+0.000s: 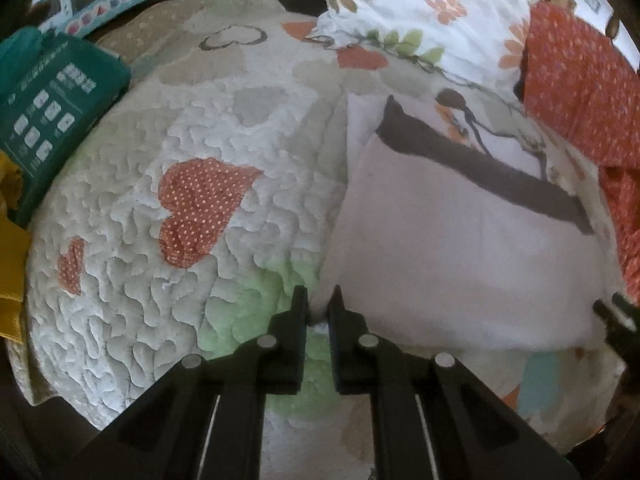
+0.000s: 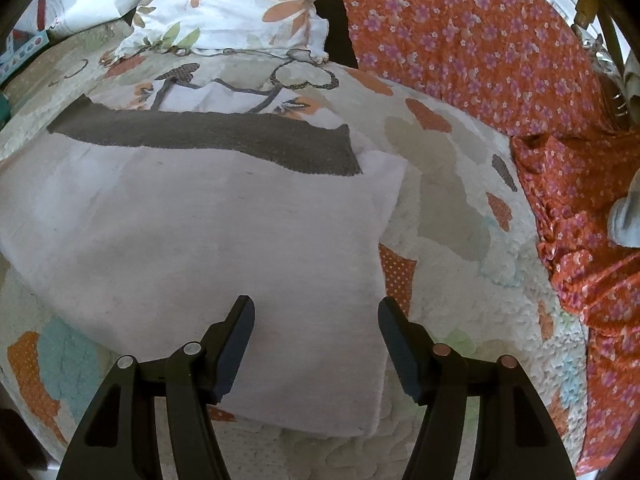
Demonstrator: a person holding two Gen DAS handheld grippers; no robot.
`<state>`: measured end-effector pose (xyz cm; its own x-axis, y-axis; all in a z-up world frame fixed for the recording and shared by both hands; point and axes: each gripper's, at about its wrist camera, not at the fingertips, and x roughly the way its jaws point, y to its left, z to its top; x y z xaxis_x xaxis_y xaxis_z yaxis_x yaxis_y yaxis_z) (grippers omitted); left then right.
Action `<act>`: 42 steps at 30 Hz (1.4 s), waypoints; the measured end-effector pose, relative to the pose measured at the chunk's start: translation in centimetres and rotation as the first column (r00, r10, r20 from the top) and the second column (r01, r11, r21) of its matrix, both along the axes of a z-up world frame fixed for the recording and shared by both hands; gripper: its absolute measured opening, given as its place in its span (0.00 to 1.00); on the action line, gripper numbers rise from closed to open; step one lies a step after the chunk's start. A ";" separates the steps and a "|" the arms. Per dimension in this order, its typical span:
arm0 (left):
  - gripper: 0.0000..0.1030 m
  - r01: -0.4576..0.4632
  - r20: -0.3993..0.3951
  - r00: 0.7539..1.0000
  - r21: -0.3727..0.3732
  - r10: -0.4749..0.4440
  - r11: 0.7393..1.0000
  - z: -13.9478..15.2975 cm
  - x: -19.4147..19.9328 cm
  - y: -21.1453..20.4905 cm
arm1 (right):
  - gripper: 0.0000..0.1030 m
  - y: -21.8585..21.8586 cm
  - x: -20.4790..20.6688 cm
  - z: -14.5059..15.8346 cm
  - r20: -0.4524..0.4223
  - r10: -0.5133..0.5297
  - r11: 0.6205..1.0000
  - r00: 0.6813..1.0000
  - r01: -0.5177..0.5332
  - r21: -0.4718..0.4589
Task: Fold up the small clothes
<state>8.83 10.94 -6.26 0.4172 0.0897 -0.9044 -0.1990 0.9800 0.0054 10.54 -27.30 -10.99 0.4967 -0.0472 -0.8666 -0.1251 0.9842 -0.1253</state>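
We see a quilt [image 1: 132, 264] of puckered, rough-stitched cloth, matt, with dotted fabric heart patches. On it lies a pale garment [image 2: 192, 232] of soft, smooth, matt cloth with a dark band [image 2: 208, 136] that looks coarser and ribbed. The pillow [image 2: 240, 4] is thin printed cotton, lightly creased. The orange flowered cloth [image 2: 480, 52] looks thin and crumpled. The green box [image 1: 52, 112] seems smooth printed card. Both the left gripper [image 1: 318, 300] and right gripper [image 2: 316, 312] are matt black plastic with shiny metal pins.
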 end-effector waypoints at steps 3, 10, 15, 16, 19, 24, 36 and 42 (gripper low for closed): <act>0.15 -0.019 0.005 1.000 0.066 0.019 0.998 0.4 0.2 -0.5 | 0.67 -0.2 0.1 0.1 -0.007 -0.017 1.000 1.000 0.017 0.018; 0.40 -0.072 0.061 0.996 0.143 0.063 0.987 1.5 0.0 0.5 | 0.67 -0.1 0.1 0.1 -0.004 -0.018 1.000 1.000 0.018 0.018; 0.48 -0.049 0.113 0.993 0.273 0.019 0.961 2.9 -0.7 -1.6 | 0.67 0.0 0.2 0.1 -0.009 -0.025 0.999 1.000 0.025 0.024; 0.54 -0.045 0.130 0.991 0.297 0.006 0.954 3.3 -0.8 -2.2 | 0.67 -0.1 0.3 0.1 -0.008 -0.023 0.999 1.000 0.023 0.023; 0.65 -0.033 0.192 0.981 0.364 -0.040 0.931 4.9 -1.6 -4.3 | 0.67 0.2 0.3 0.1 -0.004 -0.018 1.000 1.000 0.018 0.016; 0.69 -0.025 0.252 0.964 0.388 -0.080 0.921 6.9 -2.0 -6.2 | 0.67 1.6 0.3 0.1 0.002 0.003 1.000 1.000 -0.003 0.002; 0.75 -0.054 0.315 0.944 0.453 -0.103 0.890 8.5 -2.7 -7.8 | 0.67 4.4 -0.1 0.3 0.024 0.068 0.997 0.997 -0.068 -0.023; 0.79 -0.086 0.352 0.926 0.552 -0.138 0.829 9.4 -3.3 -8.7 | 0.67 4.8 -0.3 0.1 0.022 0.082 0.996 0.996 -0.081 -0.033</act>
<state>5.56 2.24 3.16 0.7115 0.5061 -0.4875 -0.2702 0.8374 0.4750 10.24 -22.51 -10.93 0.5202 -0.0336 -0.8534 -0.2016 0.9662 -0.1608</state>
